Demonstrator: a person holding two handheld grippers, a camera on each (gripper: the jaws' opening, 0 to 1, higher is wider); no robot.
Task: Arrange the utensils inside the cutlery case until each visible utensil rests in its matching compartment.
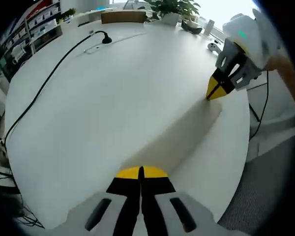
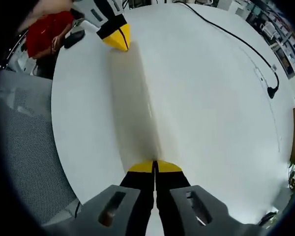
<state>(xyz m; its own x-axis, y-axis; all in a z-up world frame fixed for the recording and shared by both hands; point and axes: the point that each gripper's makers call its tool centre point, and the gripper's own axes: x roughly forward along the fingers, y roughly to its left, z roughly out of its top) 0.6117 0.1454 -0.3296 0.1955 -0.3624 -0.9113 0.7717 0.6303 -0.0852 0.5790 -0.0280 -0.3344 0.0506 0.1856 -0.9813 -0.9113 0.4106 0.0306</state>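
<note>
Two grippers over one white table (image 1: 113,108): left gripper (image 1: 141,171) with jaws together on nothing, right gripper (image 2: 155,166) likewise pressed together and empty. One black cable (image 1: 49,78) trailing far left. No cutlery case or utensils visible.

Left gripper (image 1: 140,172) low at 6 o'clock, jaws closed together over white table (image 1: 113,98); right gripper (image 1: 217,89) at 2 o'clock, yellow tips touching table; black cable (image 1: 49,78) at 10 o'clock
</note>
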